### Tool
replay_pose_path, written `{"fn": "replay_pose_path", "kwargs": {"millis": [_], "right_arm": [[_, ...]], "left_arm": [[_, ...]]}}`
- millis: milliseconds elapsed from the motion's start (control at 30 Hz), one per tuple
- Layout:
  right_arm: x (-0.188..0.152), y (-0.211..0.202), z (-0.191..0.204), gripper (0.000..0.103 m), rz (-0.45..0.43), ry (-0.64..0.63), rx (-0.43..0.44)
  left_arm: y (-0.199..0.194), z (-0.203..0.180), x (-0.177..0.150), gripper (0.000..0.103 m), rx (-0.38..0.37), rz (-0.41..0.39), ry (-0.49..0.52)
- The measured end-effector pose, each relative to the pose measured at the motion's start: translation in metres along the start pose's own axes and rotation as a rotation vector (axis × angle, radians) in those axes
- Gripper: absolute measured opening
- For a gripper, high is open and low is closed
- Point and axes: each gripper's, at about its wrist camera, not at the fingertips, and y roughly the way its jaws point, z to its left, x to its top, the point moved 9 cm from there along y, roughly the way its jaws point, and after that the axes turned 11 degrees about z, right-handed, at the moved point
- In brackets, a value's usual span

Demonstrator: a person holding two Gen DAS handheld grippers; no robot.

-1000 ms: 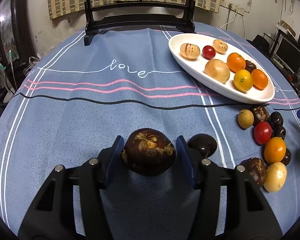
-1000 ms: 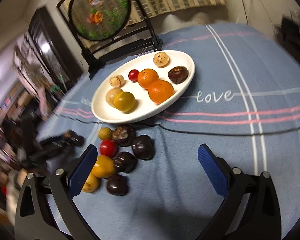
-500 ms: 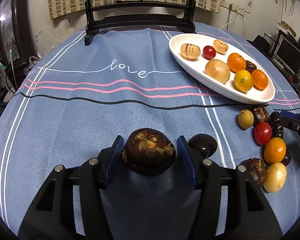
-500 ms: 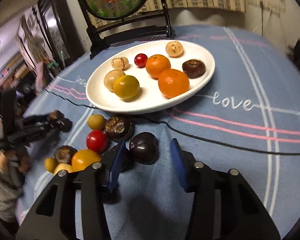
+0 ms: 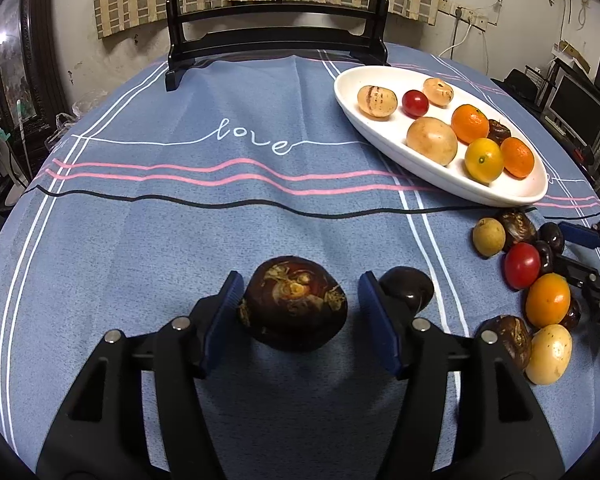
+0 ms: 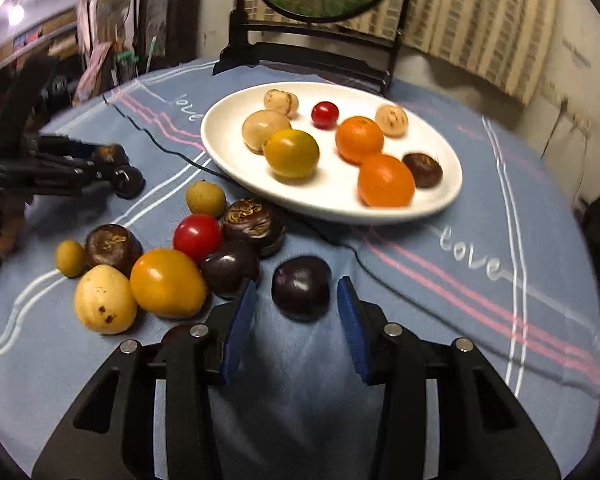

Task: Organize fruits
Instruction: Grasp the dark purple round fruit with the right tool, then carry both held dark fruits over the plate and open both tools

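Note:
My left gripper (image 5: 298, 306) stands open around a dark brown water chestnut (image 5: 294, 308) on the blue cloth; its left pad touches the fruit, a small gap shows at the right pad. My right gripper (image 6: 298, 312) is open with a dark purple plum (image 6: 301, 287) between its pads, small gaps on both sides. A white oval plate (image 5: 384, 136) holds several fruits and also shows in the right wrist view (image 6: 228, 140). A loose pile of fruits (image 6: 168, 260) lies left of the right gripper.
A dark plum (image 5: 406, 288) lies just right of the left gripper. A black wooden screen stand (image 5: 276, 40) stands at the table's far edge. The left gripper shows at the left in the right wrist view (image 6: 100, 164). Shelves and clutter surround the table.
The right gripper has moved down and in toward the fruit pile and narrowed its jaws around the dark plum. The left gripper and its water chestnut have not moved.

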Motion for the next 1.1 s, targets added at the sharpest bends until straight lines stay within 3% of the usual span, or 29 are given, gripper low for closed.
{"fn": "replay_pose_path", "kwargs": {"millis": [200, 300, 367, 467, 633, 767, 900, 1100], "right_arm": [[0.001, 0.014, -0.009, 0.032, 0.048, 0.051, 0.053], [0.001, 0.014, -0.01, 0.032, 0.047, 0.06, 0.058], [0.0, 0.013, -0.011, 0.032, 0.046, 0.078, 0.074], [0.0, 0.007, -0.013, 0.032, 0.031, 0.112, 0.103], [0.0, -0.006, -0.015, 0.032, -0.006, 0.155, 0.12], [-0.003, -0.024, -0.017, 0.032, -0.052, 0.185, 0.11], [0.005, -0.056, -0.031, 0.032, -0.14, 0.228, 0.094], [0.054, -0.094, -0.071, 0.032, -0.245, 0.306, 0.109]], "left_arm": [[0.0, 0.0, 0.0, 0.062, -0.002, 0.0, 0.0], [0.0, 0.0, 0.0, 0.061, -0.005, -0.003, -0.001], [-0.002, 0.0, 0.001, 0.05, -0.015, -0.011, -0.006], [-0.005, -0.007, 0.002, 0.05, -0.063, -0.024, 0.01], [-0.015, -0.017, 0.002, 0.05, -0.067, -0.071, 0.04], [-0.035, -0.03, 0.006, 0.05, 0.0, -0.154, 0.08], [-0.064, -0.059, 0.031, 0.05, -0.024, -0.223, 0.124], [-0.088, -0.091, 0.094, 0.05, -0.052, -0.283, 0.133]]}}
